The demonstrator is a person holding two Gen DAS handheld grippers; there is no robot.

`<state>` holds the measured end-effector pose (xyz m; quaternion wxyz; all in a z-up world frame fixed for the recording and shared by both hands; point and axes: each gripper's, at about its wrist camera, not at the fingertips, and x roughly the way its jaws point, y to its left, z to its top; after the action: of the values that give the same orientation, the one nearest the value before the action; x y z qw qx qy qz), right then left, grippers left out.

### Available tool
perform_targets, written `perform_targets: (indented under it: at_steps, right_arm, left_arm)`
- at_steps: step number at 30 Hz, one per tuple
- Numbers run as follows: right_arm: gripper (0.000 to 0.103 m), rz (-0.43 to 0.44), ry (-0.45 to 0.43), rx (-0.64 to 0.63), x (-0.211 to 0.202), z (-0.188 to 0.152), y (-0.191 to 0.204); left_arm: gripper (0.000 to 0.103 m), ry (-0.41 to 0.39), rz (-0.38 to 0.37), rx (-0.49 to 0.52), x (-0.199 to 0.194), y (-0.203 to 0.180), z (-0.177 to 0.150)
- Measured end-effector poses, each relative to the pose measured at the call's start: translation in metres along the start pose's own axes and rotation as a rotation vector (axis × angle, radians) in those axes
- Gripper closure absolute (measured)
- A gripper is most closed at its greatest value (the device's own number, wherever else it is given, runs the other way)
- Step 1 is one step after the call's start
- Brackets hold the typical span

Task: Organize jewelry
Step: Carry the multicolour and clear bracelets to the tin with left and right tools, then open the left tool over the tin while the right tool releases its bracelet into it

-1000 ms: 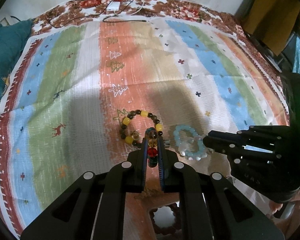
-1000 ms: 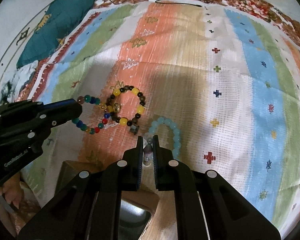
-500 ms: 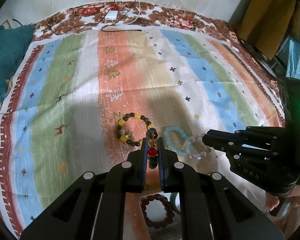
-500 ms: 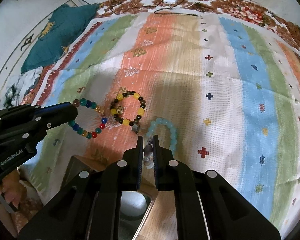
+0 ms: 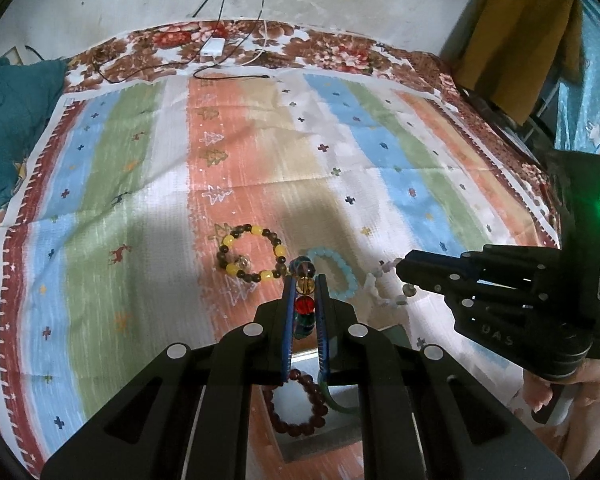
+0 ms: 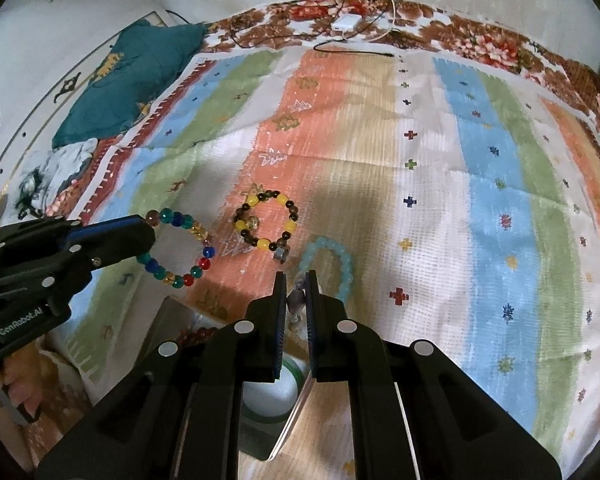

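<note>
Left gripper: jaws pinch the multicoloured bead bracelet, held left of the yellow-and-dark bracelet.
Right gripper: jaws pinch a pale bead bracelet, right of the yellow-and-dark bracelet.
Light-blue bracelet: lies on the striped cloth, just right of the yellow-and-dark bracelet.

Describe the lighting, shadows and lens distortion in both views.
Left wrist view: dim, fisheye bends the striped cloth, a shadow darkens the yellow-and-brown bracelet. Right wrist view: same curved edges, shadow behind the pale blue bracelet, slightly soft.
</note>
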<state>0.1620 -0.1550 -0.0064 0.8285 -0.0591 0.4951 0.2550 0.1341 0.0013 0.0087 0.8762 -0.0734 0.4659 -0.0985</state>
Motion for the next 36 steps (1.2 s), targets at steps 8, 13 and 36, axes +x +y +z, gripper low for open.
perform_targets:
  at_steps: [8,13,36]
  right_arm:
    - [0.093,0.020,-0.040,-0.028,-0.020,-0.009,0.011]
    - [0.093,0.037,-0.052,-0.049,-0.030,-0.019,0.019]
    - [0.070,0.018,0.024,-0.047,-0.023,-0.058,0.020]
  left_arm:
    - [0.094,-0.021,-0.002,0.019,-0.013,-0.008,-0.014]
    - [0.094,-0.025,-0.013,0.027,-0.021,-0.013,-0.027]
    - [0.086,0.038,0.017,-0.044,-0.019,-0.003,-0.065]
